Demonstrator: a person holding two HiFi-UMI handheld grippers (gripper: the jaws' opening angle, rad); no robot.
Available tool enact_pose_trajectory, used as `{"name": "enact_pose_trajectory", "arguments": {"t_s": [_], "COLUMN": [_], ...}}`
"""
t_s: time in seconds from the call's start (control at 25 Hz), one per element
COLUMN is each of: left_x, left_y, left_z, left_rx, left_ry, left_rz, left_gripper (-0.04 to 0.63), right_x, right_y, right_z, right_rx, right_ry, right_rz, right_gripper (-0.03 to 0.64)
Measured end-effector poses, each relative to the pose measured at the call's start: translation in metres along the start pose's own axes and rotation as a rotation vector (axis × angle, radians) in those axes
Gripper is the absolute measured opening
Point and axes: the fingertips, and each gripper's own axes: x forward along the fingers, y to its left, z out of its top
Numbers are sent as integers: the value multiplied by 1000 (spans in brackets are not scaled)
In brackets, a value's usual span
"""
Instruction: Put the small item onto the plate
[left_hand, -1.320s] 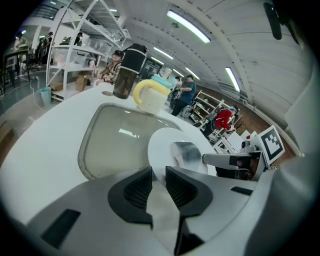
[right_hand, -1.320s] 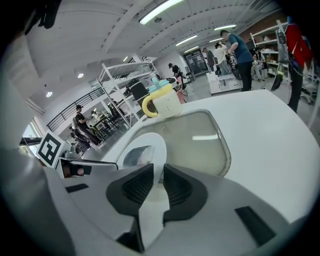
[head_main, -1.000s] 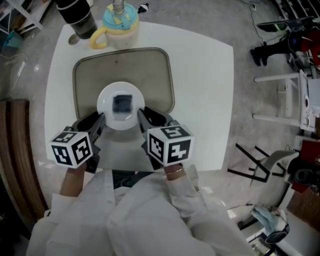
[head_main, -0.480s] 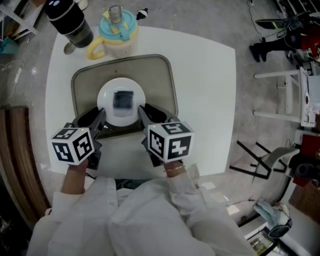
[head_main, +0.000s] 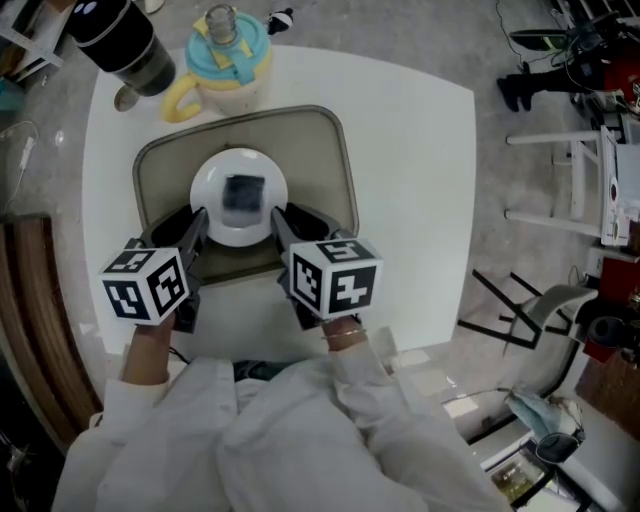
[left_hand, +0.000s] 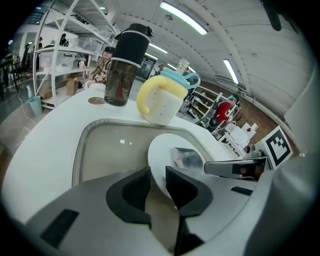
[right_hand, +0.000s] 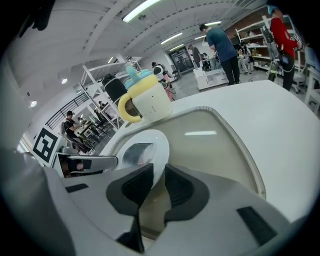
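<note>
left claw (head_main: 200, 222): pinching the plate (head_main: 210, 185) at its near-left rim | right claw (head_main: 280, 218): pinching its near-right rim | plate: white, within the grey tray (head_main: 312, 160) on the white desk (head_main: 410, 180) | small item (head_main: 242, 192): dark wrapped square, lying mid-plate | yellow-handled cup (head_main: 225, 60), dark bottle (head_main: 120, 40): far of the tray

Bright, even light from ceiling strips (left_hand: 182, 17) at twelve o'clock. Glare streaks the tray (right_hand: 200, 133); gripper views bulge, corners black.
</note>
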Motion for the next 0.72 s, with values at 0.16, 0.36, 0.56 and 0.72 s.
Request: {"name": "enact_pose_trajectory", "arguments": {"t_s": [0.16,0.36,0.56,0.72], "left_x": [3,6,7,8], "left_y": [-1,-1,0,0], "left_z": [-2,-5,-6,-6], "left_rx": [21,72,99,122], "left_ry": [12,28,35,35], "left_rz": [7,22,38,55], "left_gripper": [83,83,84,89], "right_x": [1,3,5,6], "right_y": [-3,-6,-7,-7], "right_z": [-2,-3,-3,-4], "right_rx": [7,-11,-45,-101], "right_ry": [6,9,14,15], "right_rz": [-13,-38,-63,-81], "right_gripper": [71,71,71,72]}}
